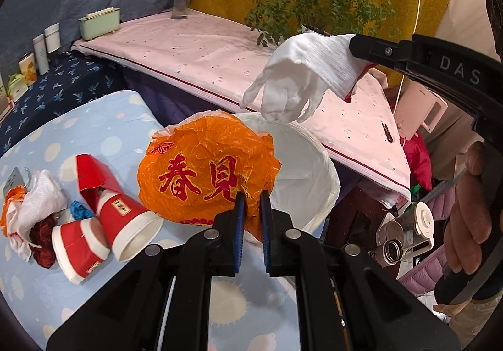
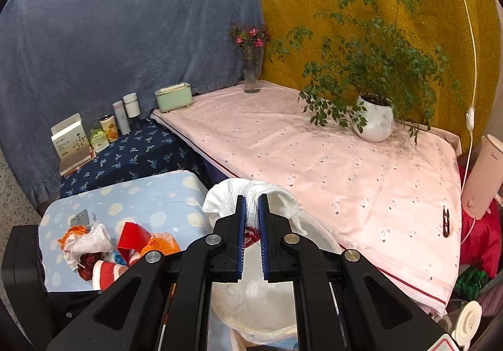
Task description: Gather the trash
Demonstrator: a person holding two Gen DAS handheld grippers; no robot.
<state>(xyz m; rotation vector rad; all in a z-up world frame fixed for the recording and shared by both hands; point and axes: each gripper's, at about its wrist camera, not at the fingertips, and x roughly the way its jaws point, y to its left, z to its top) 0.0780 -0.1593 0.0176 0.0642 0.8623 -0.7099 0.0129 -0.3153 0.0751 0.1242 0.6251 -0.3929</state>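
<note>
Left wrist view: the left tool [image 1: 251, 203] has its two blue pads nearly pressed together and pinches the lower edge of a crumpled orange plastic bag [image 1: 207, 168]. This bag hangs over the near rim of the white-lined trash bin [image 1: 314, 175], which stands at the right edge of the blue dotted surface [image 1: 103, 130]. The bag looks very light, thin and slippery, so I think a grip on a thick fold is safer than on a single layer.

On the surface, toward its left edge, more trash lies in a heap: two red paper cups [image 1: 103, 225], a folded red card [image 1: 94, 178], a white rag [image 1: 37, 203] and some yarn. The cups seem light and easy to crush; the rim is probably the best place to take them. The rag is soft and can be pinched anywhere.

Farther, above the far rim of the bin, the right tool [image 2: 251, 219] is also almost closed and pinches a white glove [image 1: 292, 80] by its cuff, the fingers hanging down. The glove is limp and should fall straight when it is released.

Behind is a pink covered table [image 2: 314, 156] with a potted plant [image 2: 374, 118] and a vase [image 2: 251, 74].
</note>
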